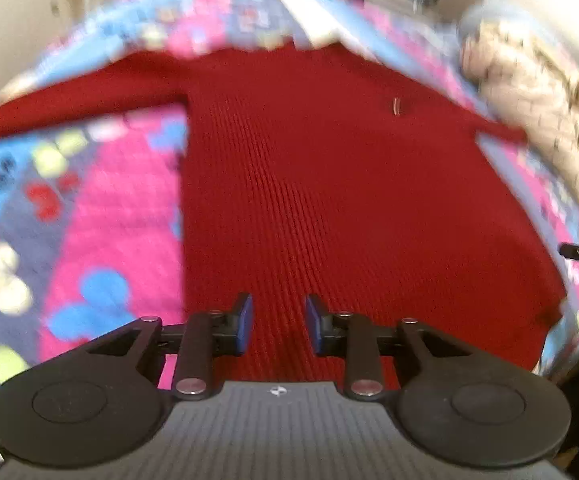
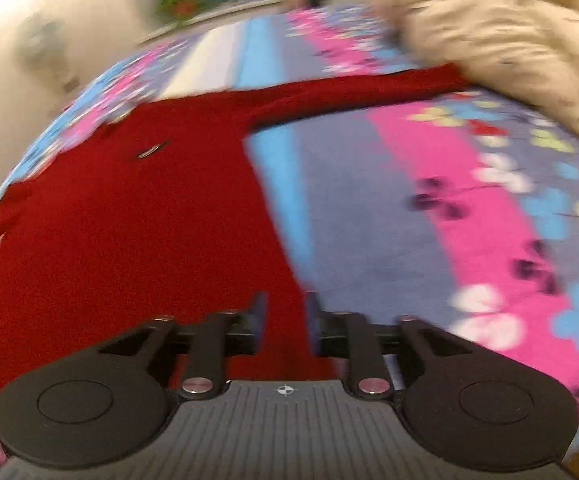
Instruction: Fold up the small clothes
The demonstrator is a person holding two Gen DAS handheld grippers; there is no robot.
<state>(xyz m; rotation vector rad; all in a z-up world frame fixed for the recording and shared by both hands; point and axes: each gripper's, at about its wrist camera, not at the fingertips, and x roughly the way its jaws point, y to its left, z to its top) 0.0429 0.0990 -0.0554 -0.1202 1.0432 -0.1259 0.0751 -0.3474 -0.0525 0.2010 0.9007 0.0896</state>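
A red knitted sweater (image 1: 329, 180) lies flat, front up, on a butterfly-print bedspread (image 1: 109, 220), both sleeves stretched sideways. A small tag (image 1: 396, 106) sits on its chest. My left gripper (image 1: 279, 320) hovers over the sweater's near hem towards its left side, jaws apart with only the fabric below showing between the blue pads. In the right wrist view my right gripper (image 2: 285, 316) hangs over the right edge of the sweater (image 2: 129, 240), open, with nothing pinched. The sweater's right sleeve (image 2: 369, 84) runs off towards a beige heap.
A fluffy beige garment or blanket (image 2: 489, 20) is piled at the bed's right side, touching the sleeve end; it also shows as the beige pile (image 1: 529, 100). The striped bedspread (image 2: 449, 220) extends right of the sweater. A pale wall (image 2: 29, 20) borders the far left.
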